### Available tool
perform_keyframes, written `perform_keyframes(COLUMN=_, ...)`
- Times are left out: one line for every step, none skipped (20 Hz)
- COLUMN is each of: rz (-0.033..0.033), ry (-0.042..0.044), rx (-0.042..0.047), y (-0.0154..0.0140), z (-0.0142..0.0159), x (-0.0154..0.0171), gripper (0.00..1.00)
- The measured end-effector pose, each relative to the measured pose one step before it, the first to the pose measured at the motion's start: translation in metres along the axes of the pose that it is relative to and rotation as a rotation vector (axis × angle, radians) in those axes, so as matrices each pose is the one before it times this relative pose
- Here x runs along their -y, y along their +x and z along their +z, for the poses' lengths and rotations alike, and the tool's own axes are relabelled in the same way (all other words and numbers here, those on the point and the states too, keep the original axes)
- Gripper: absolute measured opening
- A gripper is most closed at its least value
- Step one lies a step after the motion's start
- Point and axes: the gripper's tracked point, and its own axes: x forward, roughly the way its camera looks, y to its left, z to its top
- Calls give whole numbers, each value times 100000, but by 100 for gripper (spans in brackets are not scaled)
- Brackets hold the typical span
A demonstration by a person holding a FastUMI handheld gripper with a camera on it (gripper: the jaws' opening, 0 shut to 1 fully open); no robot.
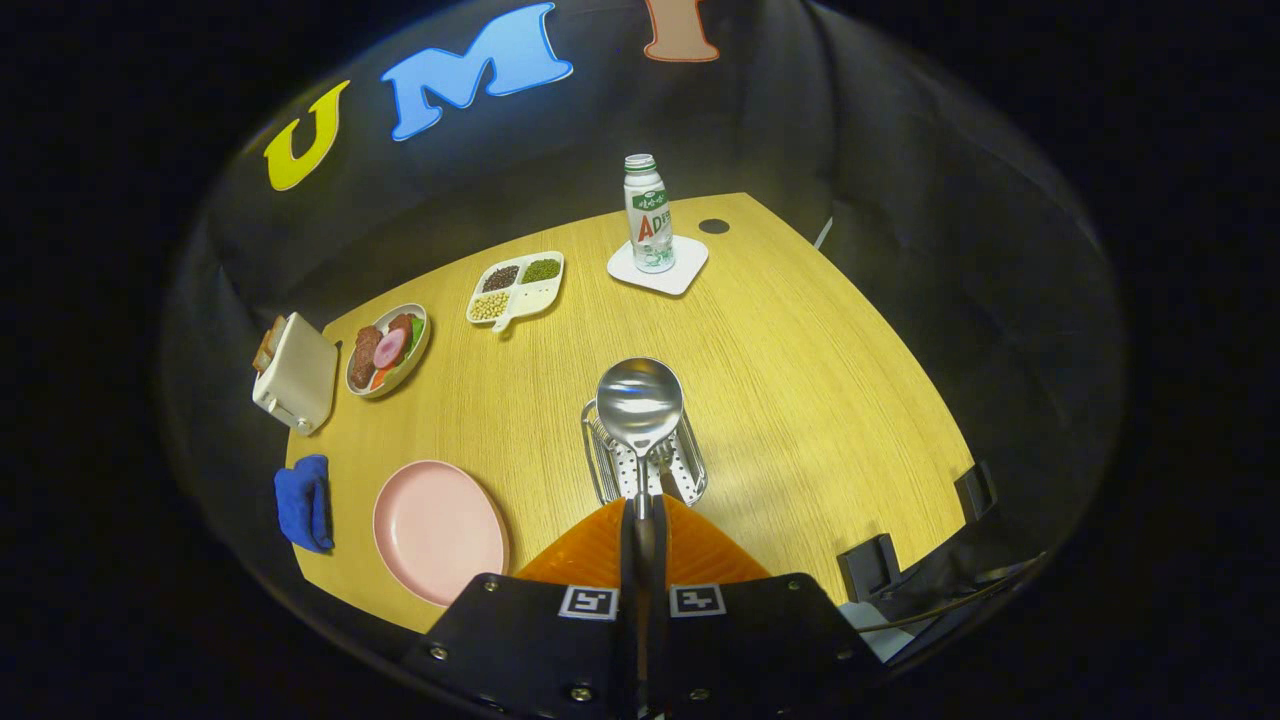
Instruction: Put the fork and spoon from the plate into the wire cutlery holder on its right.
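Note:
My gripper (641, 508) is shut on the spoon's handle, its orange fingers (590, 555) pressed together around it. The steel spoon (639, 400) sticks out ahead of the fingers with its bowl up, hanging right over the wire cutlery holder (604, 465), which stands on the wooden table just beyond the fingertips. Something metal, perhaps the fork, shows inside the holder under the spoon; I cannot tell for sure. The pink plate (438, 530) lies bare to the left of the holder and the fingers.
A blue cloth (303, 502) lies left of the plate. Further back stand a white toaster (295, 373), a dish of food (388, 348), a divided tray of beans (517, 287) and a bottle (648, 213) on a white coaster (685, 270). Black clamps (870, 565) sit at the table's right edge.

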Motion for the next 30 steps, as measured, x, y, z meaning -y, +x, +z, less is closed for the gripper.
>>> perform_keyframes(rz=4, ry=26, rx=-1080, y=-232, z=-97, x=219, gripper=5)
perform_keyframes(rz=547, ry=289, rx=-849, y=-76, z=2, x=-38, gripper=5)
perform_keyframes(rz=593, ry=112, rx=-1727, y=-101, z=-85, x=53, gripper=5)
perform_keyframes(rz=798, ry=-302, rx=-2337, y=-118, z=-311, x=-101, gripper=5)
perform_keyframes(rz=1335, ry=-252, rx=-2306, y=-212, z=-189, x=-266, gripper=5)
perform_keyframes(rz=1442, ry=-324, rx=-2328, y=-167, z=-181, x=-436, gripper=5)
perform_keyframes(rz=732, ry=-728, rx=-2631, y=-172, z=-397, x=-238, gripper=5)
perform_keyframes(rz=209, ry=-1035, rx=-2219, y=184, z=-245, x=-94, gripper=5)
perform_keyframes(rz=-406, ry=-1082, rx=-2336, y=228, z=-239, x=79, gripper=5)
perform_keyframes(rz=-548, ry=-529, rx=-2285, y=258, z=-273, x=28, gripper=5)
perform_keyframes(rz=-393, ry=76, rx=-2005, y=469, z=-96, x=37, gripper=5)
perform_keyframes(rz=-52, ry=612, rx=-2839, y=360, z=-253, x=-15, gripper=5)
perform_keyframes(rz=548, ry=1151, rx=-3613, y=362, z=-247, x=-92, gripper=5)
perform_keyframes(rz=849, ry=1672, rx=-2832, y=415, z=-72, x=-250, gripper=5)
perform_keyframes(rz=630, ry=1670, rx=-2230, y=196, z=-9, x=-142, gripper=5)
perform_keyframes(rz=-74, ry=1128, rx=-1386, y=183, z=272, x=47, gripper=5)
perform_keyframes(rz=-279, ry=1003, rx=-545, y=53, z=296, x=58, gripper=5)
perform_keyframes(rz=-456, ry=998, rx=-710, y=144, z=288, x=36, gripper=5)
perform_keyframes(rz=-471, ry=1039, rx=-447, y=14, z=240, x=86, gripper=5)
perform_keyframes(rz=-745, ry=918, rx=109, y=107, z=307, x=78, gripper=5)
perform_keyframes(rz=68, ry=520, rx=431, y=-136, z=276, x=-28, gripper=9)
perform_keyframes(rz=-213, ry=525, rx=914, y=-250, z=178, x=16, gripper=9)
perform_keyframes(rz=-111, ry=463, rx=1301, y=-252, z=331, x=12, gripper=17)
perform_keyframes(rz=225, ry=543, rx=1058, y=-227, z=223, x=-122, gripper=22)
perform_keyframes(rz=693, ry=587, rx=668, y=-268, z=17, x=-115, gripper=27)
perform_keyframes(rz=1286, ry=553, rx=618, y=-196, z=37, x=-211, gripper=33)
perform_keyframes(rz=96, ry=488, rx=881, y=-367, z=9, x=73, gripper=51)
perform_keyframes(rz=244, ry=404, rx=981, y=-383, z=17, x=82, gripper=54)
perform_keyframes(rz=512, ry=700, rx=938, y=-316, z=-16, x=48, gripper=54)
perform_keyframes(rz=795, ry=782, rx=938, y=-349, z=-28, x=-8, gripper=54)
